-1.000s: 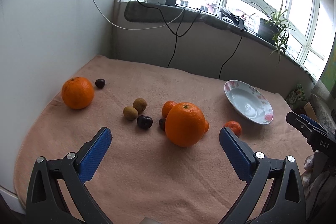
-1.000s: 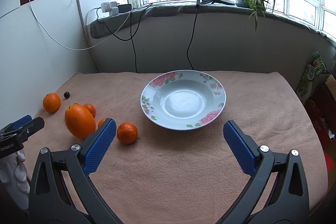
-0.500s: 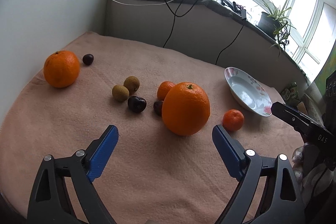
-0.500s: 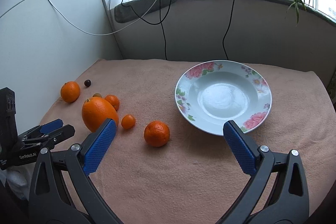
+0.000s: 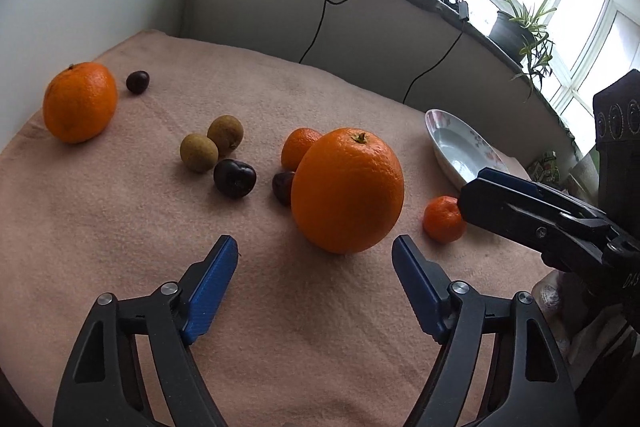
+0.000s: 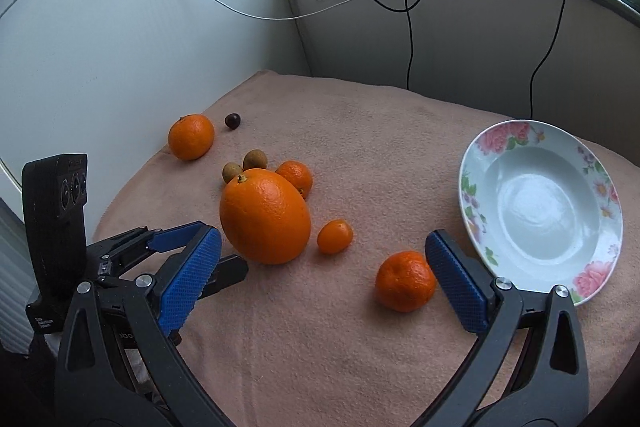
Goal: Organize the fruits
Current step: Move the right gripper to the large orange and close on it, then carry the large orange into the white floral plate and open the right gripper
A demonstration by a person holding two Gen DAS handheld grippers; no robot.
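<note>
Left wrist view: the left gripper (image 5: 314, 259) has closed in over the last second, and the big orange (image 5: 347, 191) now fills the centre, just ahead of the blue fingers (image 5: 212, 287), a touch toward 1 o'clock. Jaws spread wide, nothing held. That reads as a line-up on the orange, so the first pick looks near. Behind it, a mandarin (image 5: 299, 147) at 11 o'clock, with cherries (image 5: 234, 177) and two longans (image 5: 199, 152) further left. A second orange (image 5: 79, 102) and a lone cherry (image 5: 137, 81) sit far off at 10 o'clock. The plate (image 5: 456, 147) lies at 2 o'clock, empty; the right gripper (image 5: 480, 197) pokes in from 3 o'clock, beside a small mandarin (image 5: 443, 219).

Right wrist view: this camera has swung left and dropped. The plate (image 6: 476, 187) has slid out to 2 o'clock, and the small mandarin (image 6: 405, 281) now sits between the open fingers (image 6: 456, 279) of the right gripper (image 6: 320, 267), hugging the right one. Nothing gripped. The big orange (image 6: 265, 221) stands at 11 o'clock, the left gripper (image 6: 224, 255) almost on it, a kumquat (image 6: 335, 235) just right of it. Every fruit is on the cloth (image 6: 320, 347) for now.
</note>
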